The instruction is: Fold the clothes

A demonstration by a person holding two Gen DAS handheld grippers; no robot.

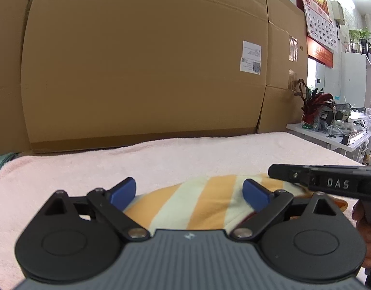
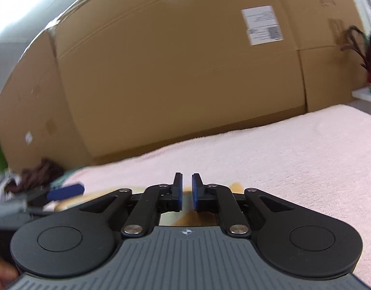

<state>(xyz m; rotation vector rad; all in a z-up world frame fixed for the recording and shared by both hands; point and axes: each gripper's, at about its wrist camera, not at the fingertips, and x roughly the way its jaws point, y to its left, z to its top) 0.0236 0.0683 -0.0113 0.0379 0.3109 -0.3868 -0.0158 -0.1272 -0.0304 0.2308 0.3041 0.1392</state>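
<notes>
An orange-and-cream striped garment (image 1: 200, 207) lies on the pink towel (image 1: 161, 157) right under my left gripper (image 1: 189, 186). That gripper is open wide, and its blue pads (image 1: 124, 194) hang above the cloth on either side without touching it. My right gripper (image 1: 272, 171) reaches in from the right, its tip over the garment's far right edge. In the right wrist view, the right gripper (image 2: 186, 181) has its pads nearly together, with a narrow empty slit between them. The striped garment (image 2: 188, 218) shows below it. One blue pad of the left gripper (image 2: 67, 191) appears at the left.
Large cardboard boxes (image 1: 137, 72) wall off the back of the towel. A white side table (image 1: 330, 133) with a red-leaved plant (image 1: 311, 104) and clutter stands at the right. A dark heap of clothes (image 2: 40, 171) lies off the towel's left end. A hand (image 1: 364, 229) holds the right gripper's handle.
</notes>
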